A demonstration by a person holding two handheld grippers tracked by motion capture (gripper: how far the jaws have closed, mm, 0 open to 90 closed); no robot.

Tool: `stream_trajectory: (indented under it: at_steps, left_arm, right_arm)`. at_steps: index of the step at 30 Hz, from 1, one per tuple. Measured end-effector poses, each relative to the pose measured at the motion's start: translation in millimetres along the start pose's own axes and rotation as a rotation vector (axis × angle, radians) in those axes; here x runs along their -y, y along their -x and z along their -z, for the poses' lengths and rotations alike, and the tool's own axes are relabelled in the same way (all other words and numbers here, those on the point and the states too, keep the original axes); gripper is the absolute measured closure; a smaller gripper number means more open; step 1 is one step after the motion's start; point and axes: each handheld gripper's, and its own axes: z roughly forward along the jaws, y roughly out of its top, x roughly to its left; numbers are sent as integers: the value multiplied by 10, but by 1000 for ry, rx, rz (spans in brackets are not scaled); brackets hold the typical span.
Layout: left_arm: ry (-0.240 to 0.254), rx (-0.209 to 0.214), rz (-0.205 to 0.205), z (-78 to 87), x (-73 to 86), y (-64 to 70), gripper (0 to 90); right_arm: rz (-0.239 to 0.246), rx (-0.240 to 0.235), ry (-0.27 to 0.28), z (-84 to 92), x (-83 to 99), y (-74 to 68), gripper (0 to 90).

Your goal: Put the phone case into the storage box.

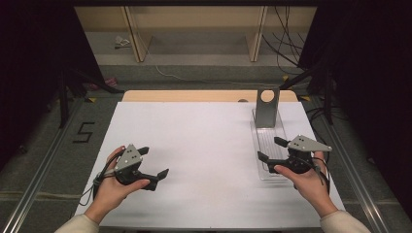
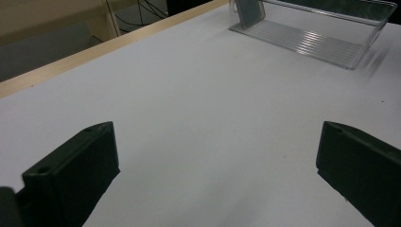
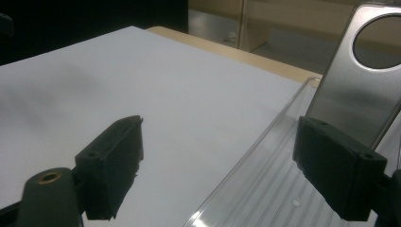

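High view: your left tongs (image 1: pixel 154 162) sit spread on the white tabletop (image 1: pixel 204 141); your right tongs (image 1: pixel 270 149) spread over the clear tray (image 1: pixel 266 133).

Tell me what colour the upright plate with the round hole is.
The upright plate is silver-grey brushed metal, clearest in the right gripper view.

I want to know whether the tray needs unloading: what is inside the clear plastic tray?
The long clear plastic tray holds one upright grey metal plate with a round hole at its far end. The ribbed floor looks bare; the right tongs cover part of its near end.
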Motion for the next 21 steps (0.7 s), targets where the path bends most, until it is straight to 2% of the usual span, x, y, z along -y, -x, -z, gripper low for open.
stream_trajectory:
  at_steps: [21]
  left_arm:
    - [2, 1, 5, -7, 0, -2, 0]
  right_arm:
    - [7, -14, 5, 9, 16, -45, 173]
